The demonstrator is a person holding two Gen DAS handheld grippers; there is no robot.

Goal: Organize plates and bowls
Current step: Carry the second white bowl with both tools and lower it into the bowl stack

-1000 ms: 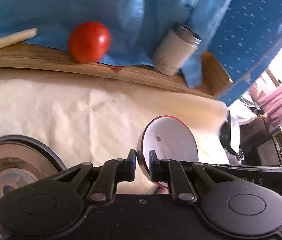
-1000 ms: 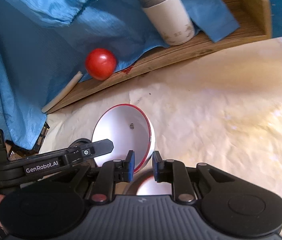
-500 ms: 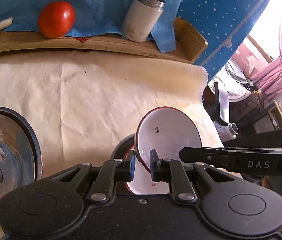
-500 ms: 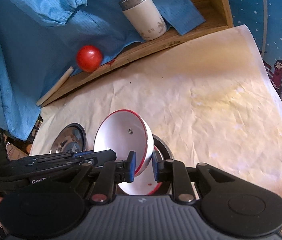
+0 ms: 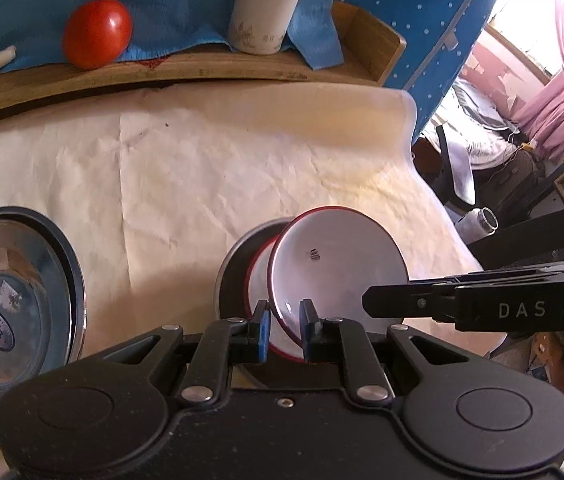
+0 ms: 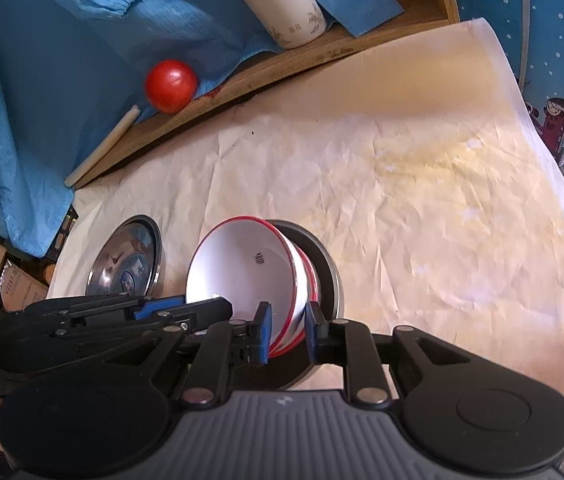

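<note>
Meanwhile, a tilted red-rimmed bowl is pinched by both grippers' fingers; a steel plate lies left, a tomato far.

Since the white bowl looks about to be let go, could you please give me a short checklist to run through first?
1. Left gripper clamped on the white bowl rim: ok.
2. Right gripper clamped on the opposite rim: ok.
3. Bowl over the second red-rimmed bowl on the steel plate: ok.
4. Bowl level: not ok, tilted.
5. Bowl fully nested: cannot tell.
6. Other steel plate clear of the stack: ok.
</note>
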